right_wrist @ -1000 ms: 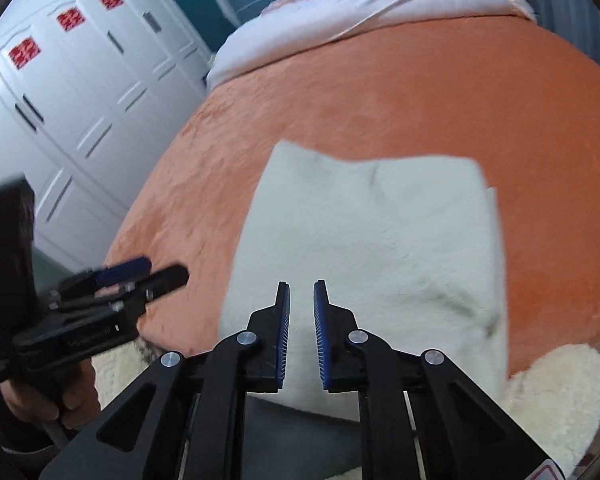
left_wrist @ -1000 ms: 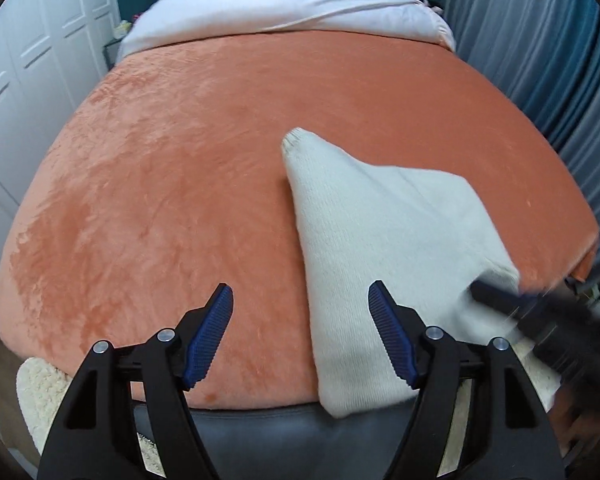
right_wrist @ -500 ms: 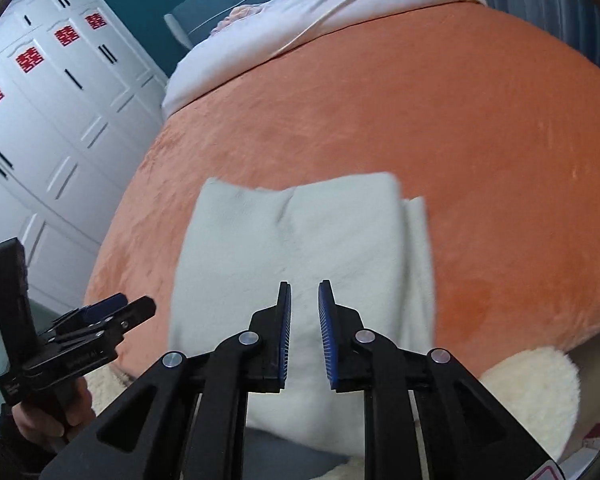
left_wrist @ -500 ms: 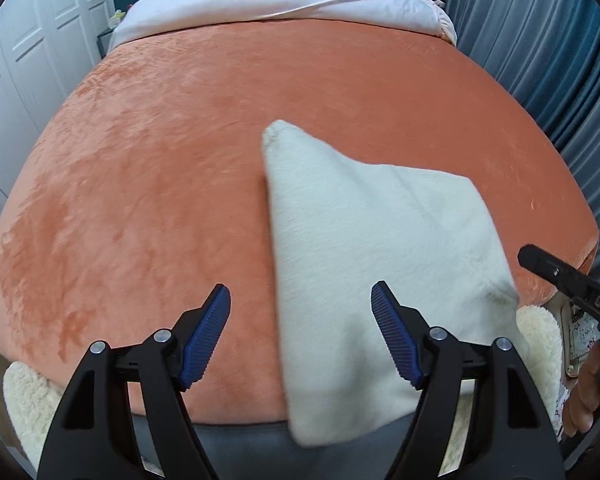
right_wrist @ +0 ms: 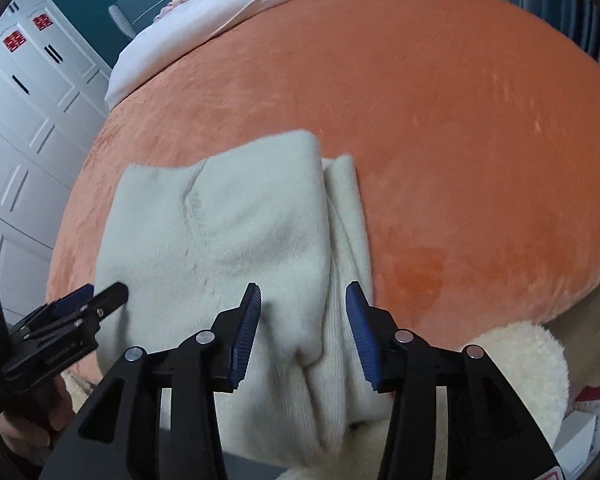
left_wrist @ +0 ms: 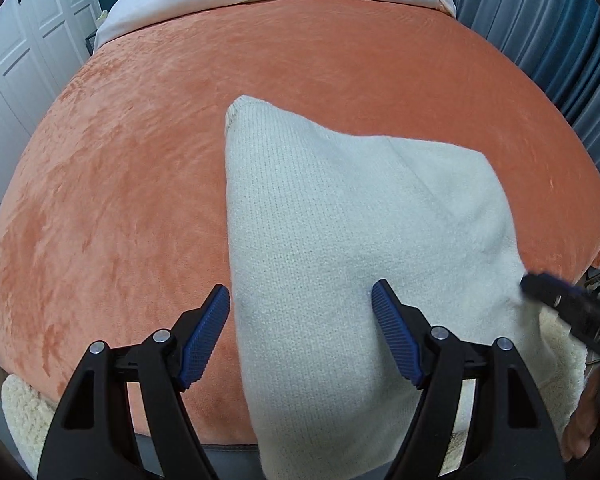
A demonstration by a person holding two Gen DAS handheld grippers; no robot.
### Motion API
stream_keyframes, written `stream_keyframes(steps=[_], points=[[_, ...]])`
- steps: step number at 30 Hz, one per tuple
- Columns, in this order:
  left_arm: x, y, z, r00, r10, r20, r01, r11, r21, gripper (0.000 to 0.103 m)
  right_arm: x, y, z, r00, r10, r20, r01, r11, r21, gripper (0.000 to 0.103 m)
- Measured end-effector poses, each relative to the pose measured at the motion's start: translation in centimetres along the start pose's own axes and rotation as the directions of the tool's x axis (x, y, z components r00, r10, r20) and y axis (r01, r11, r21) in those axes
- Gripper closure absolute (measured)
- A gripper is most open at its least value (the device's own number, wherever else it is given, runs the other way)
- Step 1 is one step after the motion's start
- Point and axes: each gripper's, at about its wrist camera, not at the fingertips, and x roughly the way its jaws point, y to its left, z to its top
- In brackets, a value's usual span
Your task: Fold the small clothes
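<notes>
Cream knit garment, already partly folded, lies on an orange plush bed with its near end draped over the bed's front edge; its long axis runs away from the viewer. Left gripper, jaws spread wide and empty, straddles its left edge; right gripper, jaws parted and empty, sits nearer, hovering at the layered right edge, where a narrow ribbed strip shows beside the top layer.

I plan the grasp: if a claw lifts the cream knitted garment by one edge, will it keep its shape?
Probably not. The cream knitted garment looks soft, with folds, and drapes over the edge of the orange bed cover, so it would likely sag. The plush cover may drag on it.
</notes>
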Motion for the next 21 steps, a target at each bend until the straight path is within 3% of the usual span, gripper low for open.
stream_keyframes(steps=[2, 5, 6, 7, 9, 14, 16, 17, 18, 21], points=[[0.1, 0.0, 0.0, 1.0, 0.002, 0.0, -0.002, 1.0, 0.001, 0.031, 0.5, -0.1, -1.0, 0.999, 0.038, -0.036, -0.037, 0.999, 0.025, 0.057], [0.1, 0.0, 0.0, 1.0, 0.005, -0.001, -0.005, 1.0, -0.009, 0.03, 1.4, 0.8, -1.5, 0.999, 0.024, -0.029, -0.024, 1.0, 0.003, 0.057], [0.1, 0.0, 0.0, 1.0, 0.007, -0.001, -0.007, 1.0, -0.008, 0.03, 1.4, 1.1, -1.3, 1.0, 0.017, -0.022, -0.018, 1.0, -0.01, 0.061], [0.1, 0.0, 0.0, 1.0, 0.01, -0.001, -0.01, 1.0, -0.005, 0.03, 1.5, 1.6, -0.9, 1.0, 0.017, -0.013, -0.018, 1.0, -0.025, 0.073], [-0.1, -0.1, 0.0, 1.0, 0.015, 0.001, -0.015, 1.0, -0.003, 0.03, 0.8, 2.7, -0.2, 0.999, 0.031, 0.03, -0.029, 0.997, -0.071, 0.08], [-0.5, -0.3, -0.1, 1.0, -0.009, 0.021, 0.009, 1.0, -0.003, 0.024, -4.4, 3.6, 0.9, 0.977, 0.076, 0.198, -0.059, 0.994, -0.09, 0.083], [0.3, -1.0, -0.2, 1.0, 0.0, 0.004, 0.0, 1.0, 0.023, 0.023, -2.3, 2.5, 0.6, 0.987, -0.009, 0.159, 0.024, 0.996, -0.091, 0.083], [0.7, -1.3, -0.3, 1.0, -0.006, -0.006, 0.006, 1.0, 0.03, 0.023, 0.2, 1.3, 0.3, 0.995, -0.06, 0.084, 0.067, 0.995, -0.08, 0.083], [1.3, -1.5, -0.5, 1.0, -0.013, -0.022, 0.013, 0.999, 0.035, 0.022, 2.7, -0.1, -0.3, 0.998, -0.067, 0.001, 0.067, 0.997, -0.043, 0.081], [0.7, -1.5, -0.6, 1.0, 0.002, -0.003, -0.002, 0.999, 0.037, 0.022, 1.8, -1.2, -0.3, 0.999, 0.026, 0.019, -0.027, 0.998, 0.054, 0.078]])
